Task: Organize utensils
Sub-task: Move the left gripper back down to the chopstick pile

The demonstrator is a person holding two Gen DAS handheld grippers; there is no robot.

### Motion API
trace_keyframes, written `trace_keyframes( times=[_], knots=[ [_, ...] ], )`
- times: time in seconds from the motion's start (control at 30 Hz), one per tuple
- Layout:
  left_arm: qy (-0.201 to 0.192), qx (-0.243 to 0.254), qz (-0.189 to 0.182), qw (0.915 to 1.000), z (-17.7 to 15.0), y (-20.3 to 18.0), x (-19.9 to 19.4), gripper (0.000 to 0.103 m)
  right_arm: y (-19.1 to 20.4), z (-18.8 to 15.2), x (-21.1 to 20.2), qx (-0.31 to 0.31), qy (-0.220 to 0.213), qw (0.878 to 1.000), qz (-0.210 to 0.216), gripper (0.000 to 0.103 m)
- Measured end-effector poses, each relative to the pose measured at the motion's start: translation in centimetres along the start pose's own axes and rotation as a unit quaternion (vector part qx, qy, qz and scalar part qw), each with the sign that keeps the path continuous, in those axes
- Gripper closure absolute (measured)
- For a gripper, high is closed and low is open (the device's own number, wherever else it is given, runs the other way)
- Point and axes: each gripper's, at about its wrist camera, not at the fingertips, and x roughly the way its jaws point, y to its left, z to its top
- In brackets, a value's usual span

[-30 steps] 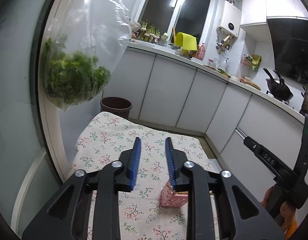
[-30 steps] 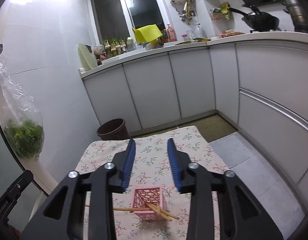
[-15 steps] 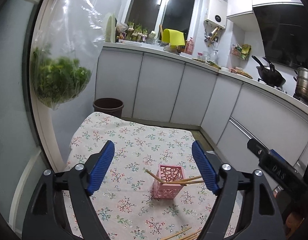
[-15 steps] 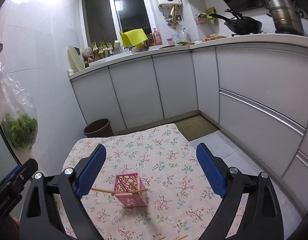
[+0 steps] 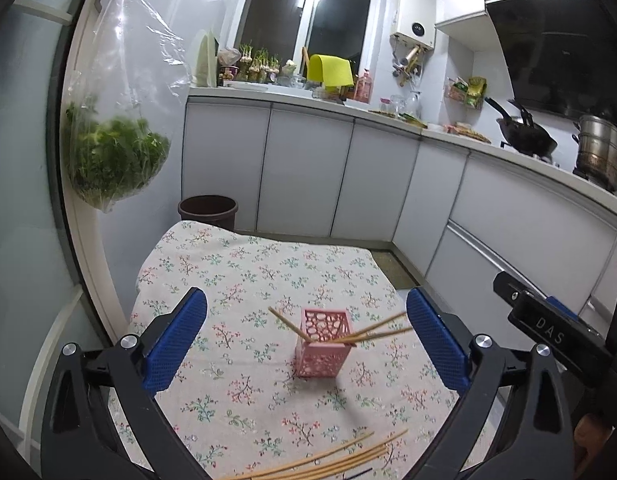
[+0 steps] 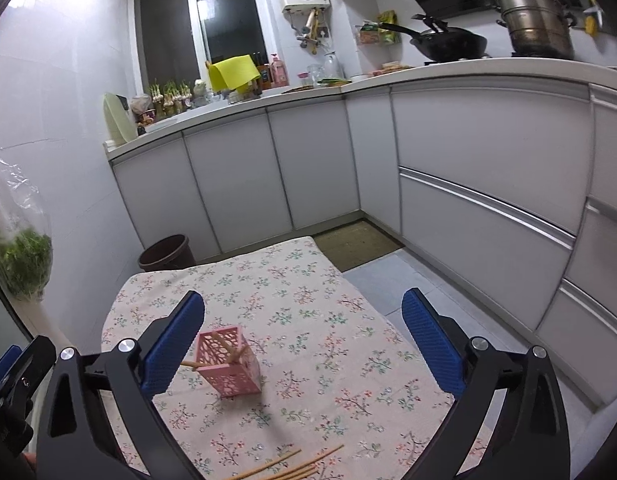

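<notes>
Both tongs are spread wide open right now, with nothing held in either one. The left tongs (image 5: 306, 336) hang over the counter (image 5: 236, 264), which has a flowery cloth on it, and the pink cutout holder (image 5: 322, 350) sits right between its blue pads (image 5: 176, 338), not touching them. A few chopsticks (image 5: 372, 334) are already sticking out of the holder at sloppy angles, one leaning left and a couple leaning right.

From the right tongs (image 6: 302, 346) the same holder (image 6: 230, 364) shows up just beside the left pad (image 6: 172, 346), with a stick (image 6: 224, 346) poking out of its top. The counter (image 6: 308, 280) is bare cloth past it.

The rest of the chopsticks (image 5: 328, 456) lie loose in a bundle on the cloth at the near edge, well apart from the holder; the right view catches them too (image 6: 288, 466). Behind the counter there's a brown bin (image 5: 207, 210) on the floor and a bag of greens (image 5: 112, 160) hanging on the left.
</notes>
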Motion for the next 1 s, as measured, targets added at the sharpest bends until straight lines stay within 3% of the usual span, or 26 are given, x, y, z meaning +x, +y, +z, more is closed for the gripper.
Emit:
trace_keyframes(
  times=[0.13,0.27,0.4,0.57,0.67,0.73,0.8,0.83,0.93,1.0],
  knots=[
    [0.026,0.027,-0.006,0.9993,-1.0,-0.9,0.1,0.007,-1.3,-1.4,-1.1,-0.007,0.006,1.0,-0.013,0.007],
    [0.114,0.083,-0.037,0.9893,-3.0,-2.3,2.0,0.007,-4.3,-4.9,-1.8,-0.011,0.052,0.998,-0.027,0.007],
    [0.235,0.162,-0.062,0.9564,-6.0,-3.9,5.8,0.007,-7.6,-9.1,-1.4,0.001,0.125,0.991,-0.038,0.007],
    [0.33,0.221,-0.077,0.9145,-9.2,-5.9,9.8,0.007,-11.7,-13.8,0.3,0.034,0.193,0.978,-0.068,0.007],
    [0.376,0.263,-0.081,0.8847,-11.9,-7.6,12.1,0.008,-13.2,-14.1,1.1,0.083,0.22,0.971,-0.047,0.007],
    [0.408,0.288,-0.074,0.8628,-14.0,-8.5,14.0,0.018,-14.4,-14.0,1.1,0.109,0.217,0.969,-0.051,0.007],
    [0.428,0.302,-0.069,0.849,-15.3,-8.9,15.5,0.039,-15.1,-14.2,1.3,0.127,0.221,0.966,-0.05,0.007],
    [0.434,0.311,-0.062,0.8432,-15.9,-9.1,16.2,0.042,-15.5,-14.3,1.5,0.137,0.225,0.963,-0.047,0.007],
    [0.432,0.325,-0.053,0.8397,-16.6,-9.4,17.3,0.043,-15.8,-14.3,1.7,0.149,0.233,0.96,-0.04,0.007],
    [0.437,0.322,-0.059,0.8376,-16.8,-9.4,17.7,0.052,-15.9,-13.9,2.0,0.149,0.234,0.96,-0.041,0.007]
  ],
)
